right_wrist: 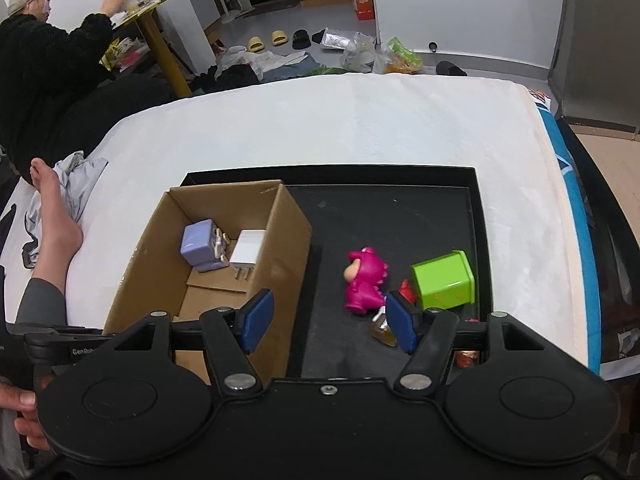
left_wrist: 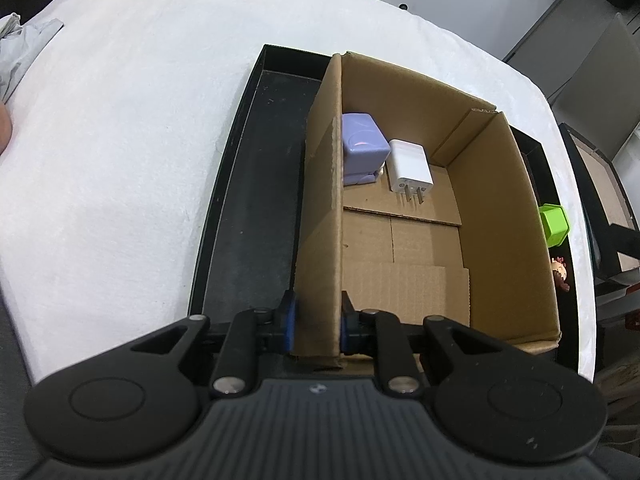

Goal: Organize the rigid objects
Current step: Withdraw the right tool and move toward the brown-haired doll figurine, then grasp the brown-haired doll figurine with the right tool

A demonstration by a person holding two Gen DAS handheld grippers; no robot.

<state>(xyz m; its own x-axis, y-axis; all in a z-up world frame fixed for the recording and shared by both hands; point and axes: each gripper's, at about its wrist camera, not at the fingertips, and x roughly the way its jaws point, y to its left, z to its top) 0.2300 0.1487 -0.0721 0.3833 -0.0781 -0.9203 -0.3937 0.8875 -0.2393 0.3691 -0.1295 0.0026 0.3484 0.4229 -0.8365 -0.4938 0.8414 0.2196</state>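
Note:
An open cardboard box [left_wrist: 500, 208] [right_wrist: 152, 264] stands in a black tray [left_wrist: 256, 184] [right_wrist: 400, 216] on a white bed. A lilac cube [left_wrist: 362, 144] [right_wrist: 197, 243] and a white plug adapter [left_wrist: 409, 165] [right_wrist: 247, 253] lie in it. My left gripper [left_wrist: 318, 326] is shut on the box's left wall. My right gripper [right_wrist: 328, 320] hovers open and empty over the tray beside the box's right wall. To its right lie a pink dinosaur figure [right_wrist: 366, 280], a green cube [right_wrist: 444, 278] [left_wrist: 554, 225], a small amber piece [right_wrist: 382, 330] and a red piece [right_wrist: 407, 289].
A small figurine [left_wrist: 560, 274] lies by the box's right side. A person's bare foot [right_wrist: 56, 216] and grey cloth [right_wrist: 78, 180] rest on the bed at left. Another person sits at a yellow table [right_wrist: 156, 20] behind. Bags and slippers litter the floor beyond the bed.

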